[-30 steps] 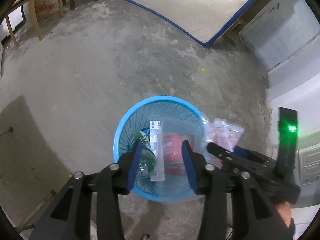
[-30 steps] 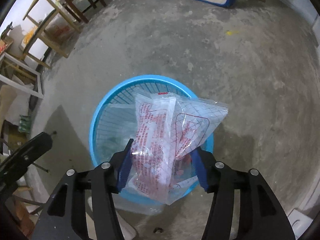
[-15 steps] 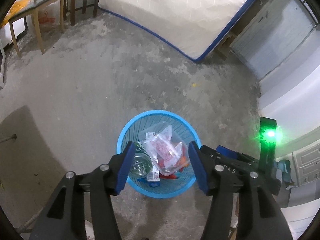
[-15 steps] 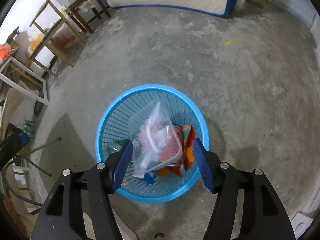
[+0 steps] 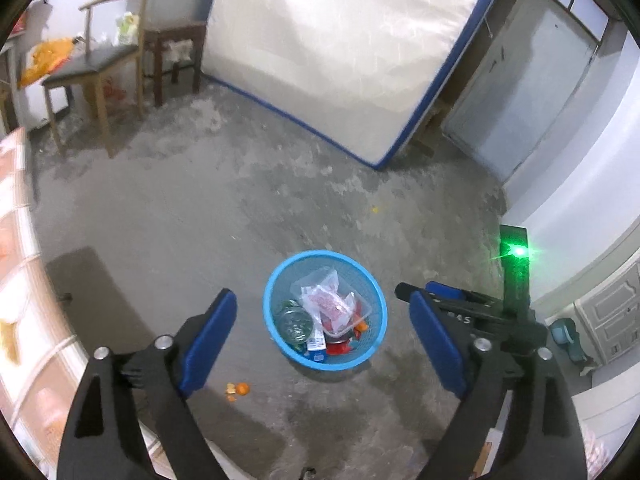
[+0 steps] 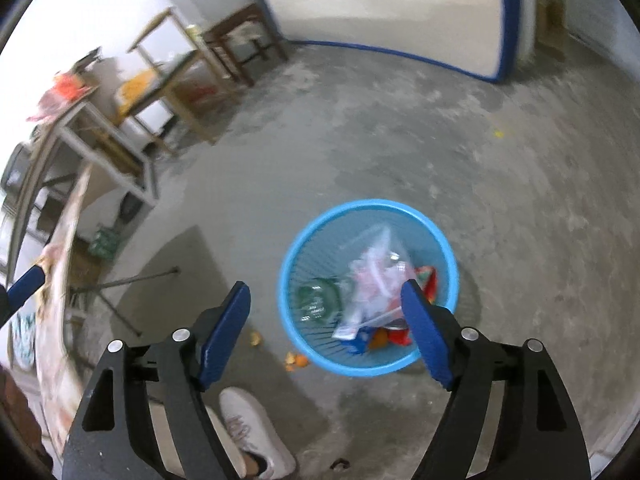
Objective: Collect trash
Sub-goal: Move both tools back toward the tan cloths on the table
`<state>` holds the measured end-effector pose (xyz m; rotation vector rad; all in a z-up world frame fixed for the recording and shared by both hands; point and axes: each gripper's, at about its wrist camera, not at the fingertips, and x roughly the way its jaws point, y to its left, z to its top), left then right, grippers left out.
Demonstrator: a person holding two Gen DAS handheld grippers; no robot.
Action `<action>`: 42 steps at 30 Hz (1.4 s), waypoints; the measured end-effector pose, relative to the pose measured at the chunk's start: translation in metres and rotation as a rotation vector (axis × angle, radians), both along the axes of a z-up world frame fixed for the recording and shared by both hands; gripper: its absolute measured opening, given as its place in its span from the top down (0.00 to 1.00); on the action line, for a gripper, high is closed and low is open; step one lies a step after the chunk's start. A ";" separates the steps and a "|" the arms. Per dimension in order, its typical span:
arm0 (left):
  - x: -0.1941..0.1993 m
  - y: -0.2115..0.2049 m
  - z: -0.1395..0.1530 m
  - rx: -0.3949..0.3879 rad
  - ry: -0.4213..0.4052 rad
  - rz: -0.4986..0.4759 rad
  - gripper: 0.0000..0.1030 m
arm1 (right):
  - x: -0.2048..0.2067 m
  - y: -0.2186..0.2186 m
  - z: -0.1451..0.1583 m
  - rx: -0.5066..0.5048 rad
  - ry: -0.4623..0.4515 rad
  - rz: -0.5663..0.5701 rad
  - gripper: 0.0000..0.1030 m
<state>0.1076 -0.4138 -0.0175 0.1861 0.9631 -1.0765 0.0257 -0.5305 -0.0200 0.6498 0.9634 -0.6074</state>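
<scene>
Since both bags are already down in the bin, what's left on the floor is peel.

Bin: blue mesh basket [image 5: 325, 312] on the bare concrete floor [image 5: 200, 208], holding a clear plastic bag w/ red print [image 5: 326, 302], a green-ish bottle [image 5: 294, 322], a red wrapper and other bits.

Left gripper [image 5: 322, 338]: jaws have just been opening, now spread wide, nothing between them; it hangs above the basket.

Right gripper [image 6: 326, 332]: same deal, jaws just opened up, empty, basket showing thru the gap.

Leftover trash: orange peel scraps [image 6: 297, 360] on the floor just beside the basket, another bit [image 6: 256, 338] close by. Left view shows the peel [image 5: 238, 389] near the left finger.

Looks: small, curled, bright orange, ragged edges. Blurry, can't tell how many pcs.

Handling (guess): very light, soft-ish, prob a bit slick on the inside, may tear or crumble. Lies flat so the pads need to come right down to the floor; pinch across the thickest curled piece, gently.

Also: a person's white shoe [image 6: 248, 428] sits below the right gripper.
</scene>
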 end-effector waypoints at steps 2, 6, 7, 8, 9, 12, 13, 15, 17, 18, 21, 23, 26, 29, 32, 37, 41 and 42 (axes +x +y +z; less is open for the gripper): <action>0.003 0.021 0.011 -0.010 -0.021 0.032 0.12 | 0.007 0.015 0.019 -0.020 -0.024 0.054 0.24; 0.008 0.071 0.033 -0.036 -0.058 0.096 0.10 | 0.023 0.046 0.056 -0.053 -0.078 0.144 0.21; 0.010 0.083 0.037 -0.039 -0.063 0.114 0.10 | 0.026 0.052 0.063 -0.055 -0.088 0.161 0.21; 0.012 0.098 0.041 -0.046 -0.068 0.134 0.10 | 0.032 0.060 0.072 -0.062 -0.098 0.186 0.20; 0.013 0.109 0.043 -0.051 -0.070 0.146 0.09 | 0.039 0.070 0.080 -0.071 -0.103 0.212 0.20; 0.020 0.157 0.051 -0.070 -0.093 0.218 0.08 | 0.058 0.095 0.101 -0.085 -0.118 0.288 0.19; 0.021 0.169 0.052 -0.074 -0.100 0.237 0.08 | 0.066 0.105 0.108 -0.086 -0.126 0.315 0.18; 0.025 0.196 0.055 -0.082 -0.110 0.282 0.07 | 0.079 0.120 0.118 -0.083 -0.136 0.362 0.17; 0.032 0.229 0.055 -0.089 -0.123 0.340 0.07 | 0.097 0.137 0.129 -0.078 -0.139 0.415 0.17; 0.035 0.245 0.057 -0.093 -0.130 0.363 0.07 | 0.103 0.142 0.132 -0.077 -0.142 0.434 0.17; 0.046 0.293 0.057 -0.098 -0.147 0.454 0.07 | 0.131 0.168 0.147 -0.086 -0.152 0.508 0.15; 0.053 0.327 0.057 -0.111 -0.149 0.520 0.07 | 0.148 0.190 0.156 -0.087 -0.161 0.557 0.14; 0.063 0.368 0.055 -0.120 -0.152 0.607 0.07 | 0.179 0.221 0.161 -0.075 -0.168 0.635 0.13; 0.069 0.407 0.051 -0.135 -0.140 0.686 0.07 | 0.211 0.254 0.158 -0.069 -0.165 0.712 0.13; 0.075 0.443 0.042 -0.144 -0.116 0.753 0.07 | 0.242 0.287 0.151 -0.066 -0.156 0.776 0.13; 0.088 0.482 0.028 -0.123 -0.114 0.807 0.06 | 0.292 0.334 0.128 -0.033 -0.140 0.860 0.13; 0.111 0.493 0.026 -0.126 -0.113 0.811 0.06 | 0.330 0.354 0.110 0.020 -0.127 0.886 0.13; 0.118 0.494 0.026 -0.126 -0.113 0.797 0.06 | 0.339 0.357 0.105 0.039 -0.126 0.890 0.13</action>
